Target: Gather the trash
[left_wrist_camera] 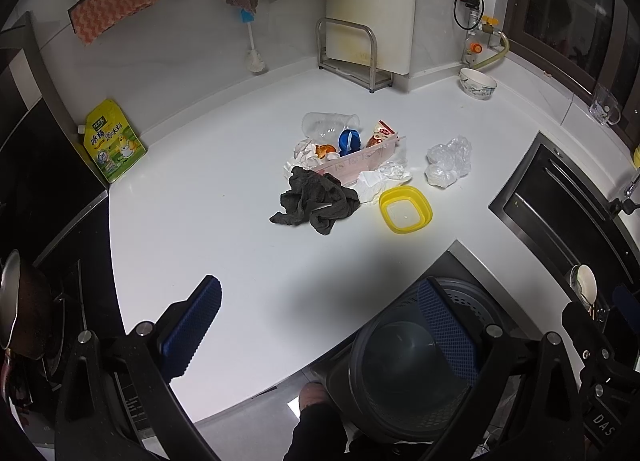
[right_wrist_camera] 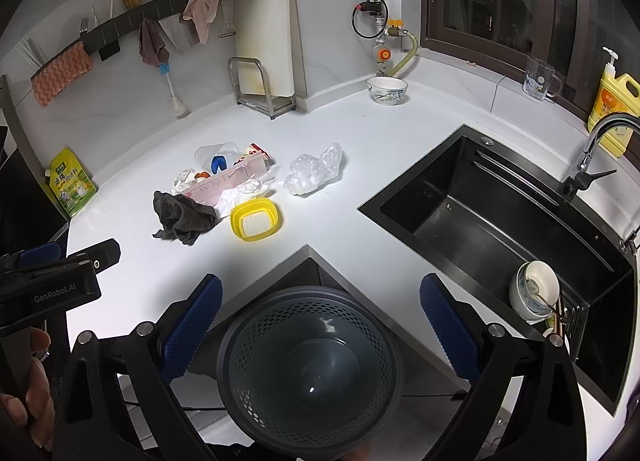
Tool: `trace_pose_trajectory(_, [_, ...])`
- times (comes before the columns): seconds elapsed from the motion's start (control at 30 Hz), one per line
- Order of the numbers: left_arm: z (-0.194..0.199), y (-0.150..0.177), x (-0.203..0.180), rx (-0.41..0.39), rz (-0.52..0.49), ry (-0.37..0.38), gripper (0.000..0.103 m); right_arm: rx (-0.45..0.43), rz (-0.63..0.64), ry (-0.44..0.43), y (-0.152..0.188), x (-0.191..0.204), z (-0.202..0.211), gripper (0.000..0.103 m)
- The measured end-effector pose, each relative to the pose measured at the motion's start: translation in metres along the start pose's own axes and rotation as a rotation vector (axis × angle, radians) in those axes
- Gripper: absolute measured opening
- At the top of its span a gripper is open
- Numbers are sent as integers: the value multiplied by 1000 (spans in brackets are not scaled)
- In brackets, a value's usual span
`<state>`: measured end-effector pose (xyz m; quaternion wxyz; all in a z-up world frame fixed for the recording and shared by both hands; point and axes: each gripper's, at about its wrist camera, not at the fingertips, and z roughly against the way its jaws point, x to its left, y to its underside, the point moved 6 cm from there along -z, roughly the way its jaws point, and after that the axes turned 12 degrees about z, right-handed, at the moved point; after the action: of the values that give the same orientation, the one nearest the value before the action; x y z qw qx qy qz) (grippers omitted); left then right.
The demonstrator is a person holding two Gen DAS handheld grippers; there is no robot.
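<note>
Left gripper (left_wrist_camera: 320,317): fingers spread wide and grasping nothing, hovering above the near edge of the bench (left_wrist_camera: 208,221), well short of the litter.
Dark rag (left_wrist_camera: 316,201): crumpled at the left end of the pile, touching the white tissue behind it.
Clear bottle (left_wrist_camera: 328,123): lying on its side at the back of the pile, a blue cap (left_wrist_camera: 349,141) just in front of it.
Pink strip (left_wrist_camera: 356,159): a long flat wrapper lying across the middle of the pile, with crumpled tissue (left_wrist_camera: 380,179) beside it and a snack packet (left_wrist_camera: 382,133) behind.
Yellow lid (left_wrist_camera: 406,209): upturned, just right of the rag, at the pile's near edge.
Plastic bag (left_wrist_camera: 448,161): crumpled clear film lying apart to the right of the pile.
Bin (right_wrist_camera: 308,365): dark perforated basket on the floor below the bench corner; it looks nearly empty, with only a pale scrap or glint inside, too small to tell.
Right gripper (right_wrist_camera: 320,325): fingers parted and bare, poised over the bin.
Sink (right_wrist_camera: 480,213): black, at the right, with a bowl (right_wrist_camera: 536,293) inside.
Progress: apparently at the start; every piece of litter lies on the bench, so the whole collection is left to do.
</note>
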<state>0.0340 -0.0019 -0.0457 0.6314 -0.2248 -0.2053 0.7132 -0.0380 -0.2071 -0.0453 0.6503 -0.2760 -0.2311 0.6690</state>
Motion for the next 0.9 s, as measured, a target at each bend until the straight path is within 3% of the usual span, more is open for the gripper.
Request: trace_pose_trajectory(0.9, [2,-2,2,-3,-2,-1,97,-5,0,1,-1,0,2,95])
